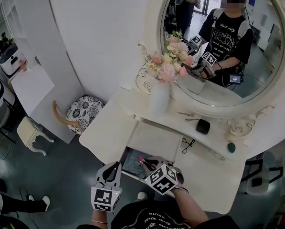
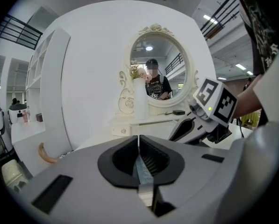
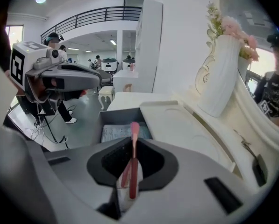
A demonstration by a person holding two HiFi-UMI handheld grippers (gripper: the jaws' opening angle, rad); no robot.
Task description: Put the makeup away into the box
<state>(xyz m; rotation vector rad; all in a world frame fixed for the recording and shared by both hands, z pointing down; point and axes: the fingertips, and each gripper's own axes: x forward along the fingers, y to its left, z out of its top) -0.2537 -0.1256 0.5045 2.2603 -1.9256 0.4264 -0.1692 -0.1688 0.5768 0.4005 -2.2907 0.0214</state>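
Observation:
In the right gripper view my right gripper (image 3: 132, 146) is shut on a thin pink makeup stick (image 3: 133, 139), whose tip points out over the open drawer (image 3: 117, 116) of the white vanity. A blue-grey liner (image 3: 116, 133) lies in that drawer. From the head view the right gripper (image 1: 147, 163) hangs just above the drawer (image 1: 129, 152) with the stick (image 1: 141, 160) in it. My left gripper (image 1: 115, 166) floats to its left, off the table's front edge. Its jaws (image 2: 138, 140) are shut with nothing between them.
On the vanity top (image 1: 109, 128) stand a white vase of pink flowers (image 1: 160, 97), a black compact (image 1: 203, 126), a black clip (image 1: 187, 144) and a green item (image 1: 231, 147). The oval mirror (image 1: 271, 56) rises behind. A patterned chair (image 1: 80, 111) stands to the left.

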